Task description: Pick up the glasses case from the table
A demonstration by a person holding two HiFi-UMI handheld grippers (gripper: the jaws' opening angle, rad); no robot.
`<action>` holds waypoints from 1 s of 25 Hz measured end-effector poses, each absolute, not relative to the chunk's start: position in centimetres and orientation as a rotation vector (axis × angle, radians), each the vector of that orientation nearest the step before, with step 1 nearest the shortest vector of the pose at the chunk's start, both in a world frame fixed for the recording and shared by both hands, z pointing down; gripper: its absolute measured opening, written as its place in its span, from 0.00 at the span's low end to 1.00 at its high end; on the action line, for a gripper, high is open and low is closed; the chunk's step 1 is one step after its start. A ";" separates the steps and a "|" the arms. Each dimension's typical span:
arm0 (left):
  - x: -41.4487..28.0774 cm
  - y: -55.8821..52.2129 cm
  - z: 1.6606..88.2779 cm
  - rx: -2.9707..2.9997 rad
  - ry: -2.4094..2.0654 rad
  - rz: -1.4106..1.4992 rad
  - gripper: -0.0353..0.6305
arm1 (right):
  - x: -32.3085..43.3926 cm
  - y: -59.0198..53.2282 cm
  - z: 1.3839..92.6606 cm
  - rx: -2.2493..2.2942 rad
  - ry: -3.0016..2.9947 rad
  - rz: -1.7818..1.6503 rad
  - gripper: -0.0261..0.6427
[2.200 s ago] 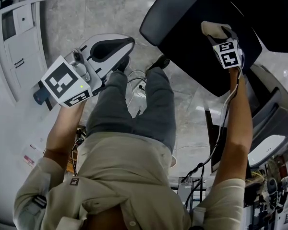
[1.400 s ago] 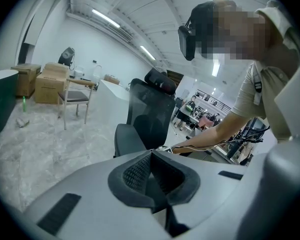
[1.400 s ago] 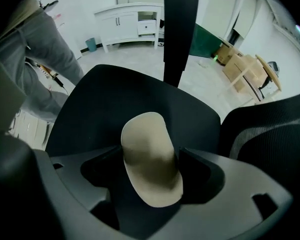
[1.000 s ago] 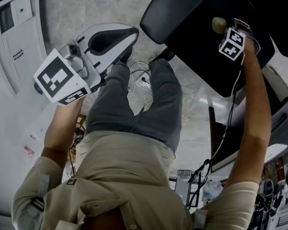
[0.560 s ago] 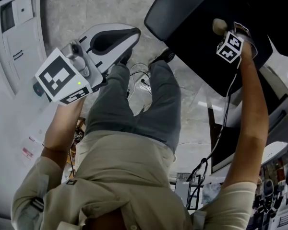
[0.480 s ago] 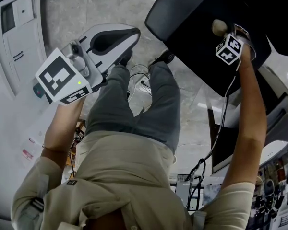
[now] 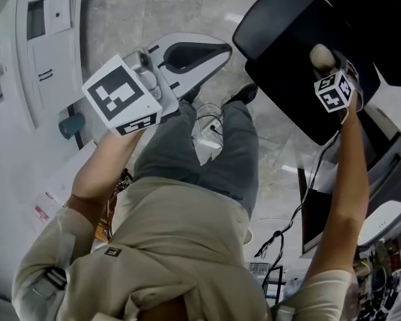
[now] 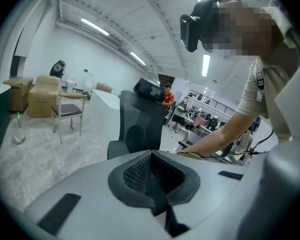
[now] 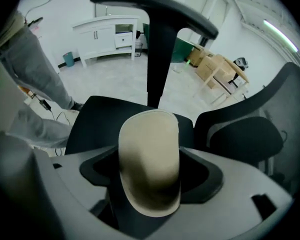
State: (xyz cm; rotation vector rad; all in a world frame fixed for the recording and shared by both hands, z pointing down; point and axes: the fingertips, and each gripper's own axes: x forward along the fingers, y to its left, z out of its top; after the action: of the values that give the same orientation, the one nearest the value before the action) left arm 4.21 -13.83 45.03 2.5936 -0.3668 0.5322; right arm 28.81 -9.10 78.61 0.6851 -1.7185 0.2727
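The glasses case point(image 9: 150, 154) is beige and oval, and it stands on end between the jaws of my right gripper point(image 9: 151, 176), which is shut on it. In the head view the case point(image 7: 321, 56) shows as a pale knob just beyond the right gripper point(image 7: 325, 64), held out at arm's length above a black office chair point(image 7: 287, 35). My left gripper point(image 7: 204, 51) is raised at the left over the person's knees. Its dark padded jaws point(image 8: 157, 184) meet with nothing between them. No table surface shows.
A white cabinet point(image 7: 47, 39) and a teal cup point(image 7: 70, 124) stand at the left. Cables point(image 7: 210, 129) lie on the marble floor between the person's feet. A wooden chair point(image 8: 70, 111) and cardboard boxes point(image 8: 40, 96) stand farther off, and people are at desks behind.
The right gripper has kept the case and stayed over the black chair, rising a little farther out. The left gripper has drifted right and upward in the head view.
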 end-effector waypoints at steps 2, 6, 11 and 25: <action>4.0 -14.0 43.5 2.609 -0.357 0.522 0.07 | 28.6 -9.4 76.3 0.754 -1.729 0.302 0.56; 3.6 -14.7 41.0 2.637 -0.343 0.508 0.07 | 28.3 -10.2 72.0 0.911 -1.750 0.373 0.55; 2.3 -15.8 38.4 2.666 -0.321 0.483 0.07 | 27.3 -10.9 67.1 1.070 -1.763 0.455 0.56; 1.4 -14.8 30.8 2.755 -0.288 0.390 0.07 | 27.3 -9.4 51.1 1.625 -1.893 0.650 0.55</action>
State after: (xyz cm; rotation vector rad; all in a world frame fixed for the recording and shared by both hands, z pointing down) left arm 1.38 -14.76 30.76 2.7547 -0.2880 0.3897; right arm 27.28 -9.38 51.12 1.6247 -1.8934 0.6497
